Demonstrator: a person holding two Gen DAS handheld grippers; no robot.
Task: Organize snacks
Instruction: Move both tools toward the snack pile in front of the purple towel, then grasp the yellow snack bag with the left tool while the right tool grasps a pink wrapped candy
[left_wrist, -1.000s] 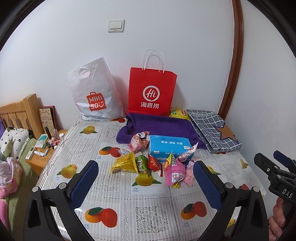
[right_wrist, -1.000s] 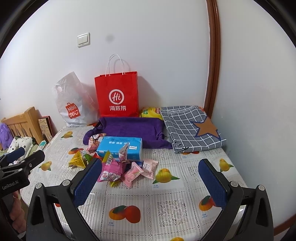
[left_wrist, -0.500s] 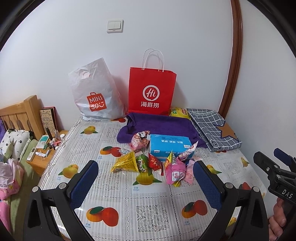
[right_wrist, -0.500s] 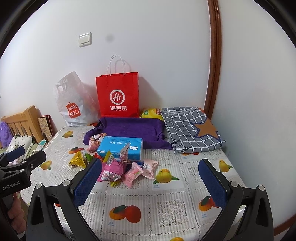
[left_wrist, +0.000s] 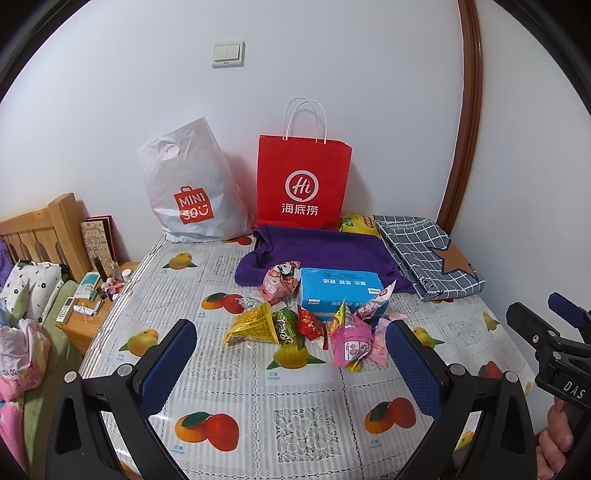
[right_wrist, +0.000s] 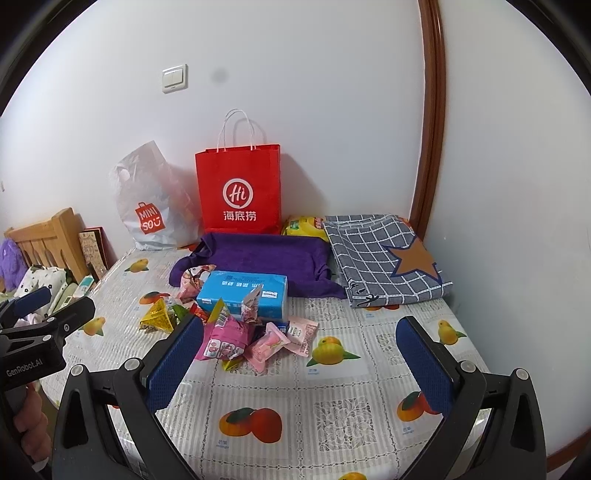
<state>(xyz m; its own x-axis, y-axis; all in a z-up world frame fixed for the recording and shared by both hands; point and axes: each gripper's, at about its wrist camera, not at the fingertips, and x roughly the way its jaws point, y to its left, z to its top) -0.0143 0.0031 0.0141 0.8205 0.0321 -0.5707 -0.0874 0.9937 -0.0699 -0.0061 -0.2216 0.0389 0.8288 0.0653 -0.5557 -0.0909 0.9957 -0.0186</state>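
Observation:
A heap of small snack packets (left_wrist: 314, 325) lies mid-table beside a blue box (left_wrist: 340, 291); it also shows in the right wrist view (right_wrist: 236, 332), with the blue box (right_wrist: 242, 291) behind it. A yellow triangular packet (left_wrist: 255, 326) lies at the heap's left and pink packets (right_wrist: 269, 341) at its right. My left gripper (left_wrist: 291, 365) is open and empty, above the table short of the heap. My right gripper (right_wrist: 299, 365) is open and empty, right of the heap. Each gripper shows at the edge of the other's view.
A red paper bag (left_wrist: 303, 184) and a white plastic bag (left_wrist: 192, 188) stand against the back wall. A purple cloth (left_wrist: 325, 251) and a checked cloth (left_wrist: 424, 247) lie behind the snacks. A nightstand (left_wrist: 92, 314) with small items and a bed are to the left.
Both grippers have edged slightly forward and the view has shifted a little. Both stay open and empty. Nothing on the table has moved.

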